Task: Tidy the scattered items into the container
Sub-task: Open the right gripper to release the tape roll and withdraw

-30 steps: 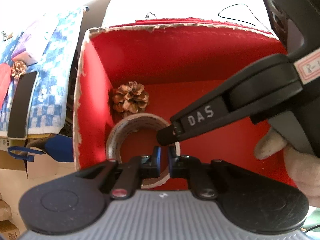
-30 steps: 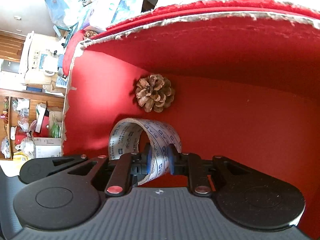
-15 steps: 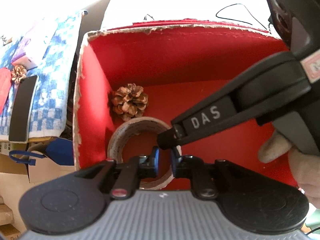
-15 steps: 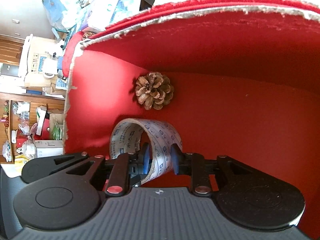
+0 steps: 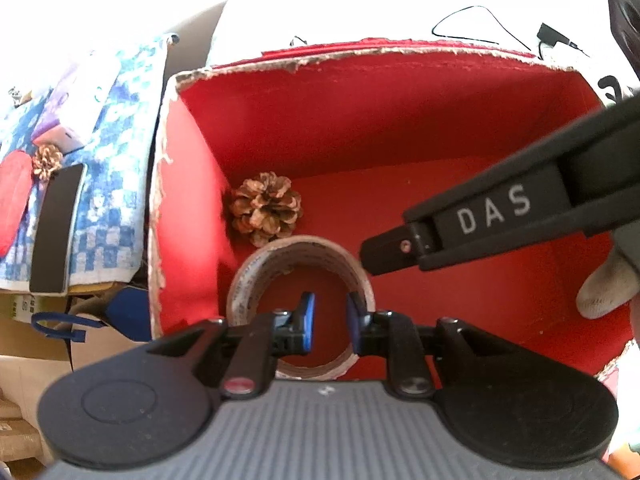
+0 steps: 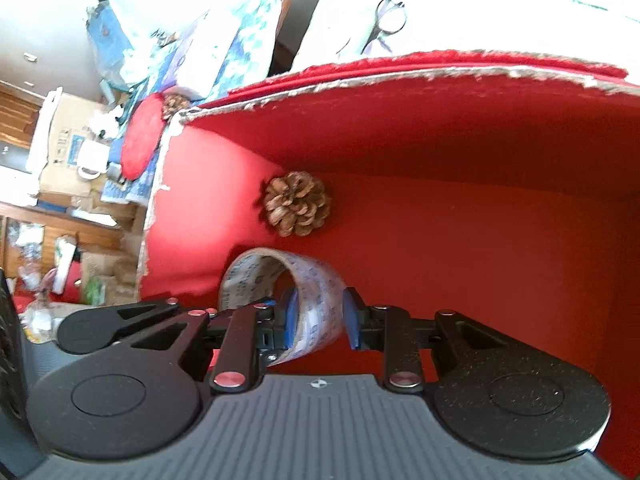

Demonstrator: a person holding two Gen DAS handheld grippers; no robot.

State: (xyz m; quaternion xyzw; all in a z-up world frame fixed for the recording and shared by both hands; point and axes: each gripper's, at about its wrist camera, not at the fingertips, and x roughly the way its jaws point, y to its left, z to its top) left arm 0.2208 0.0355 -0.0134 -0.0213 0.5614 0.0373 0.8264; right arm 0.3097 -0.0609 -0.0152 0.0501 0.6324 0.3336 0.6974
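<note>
Inside the red box (image 5: 392,120): tape roll (image 6: 280,280) down beside a pinecone (image 6: 298,203). Right gripper (image 6: 320,316) straddles the roll wall, pads look slack. Left gripper (image 5: 330,314) is opening, nothing between its pads. Release step; next calls for lifting clear. Right finger reads "DAS".

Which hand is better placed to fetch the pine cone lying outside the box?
Left. The loose pine cone lies on the blue cloth beyond the box's left wall; the left gripper is opening with nothing between its jaws, while the right gripper straddles the tape roll.
</note>
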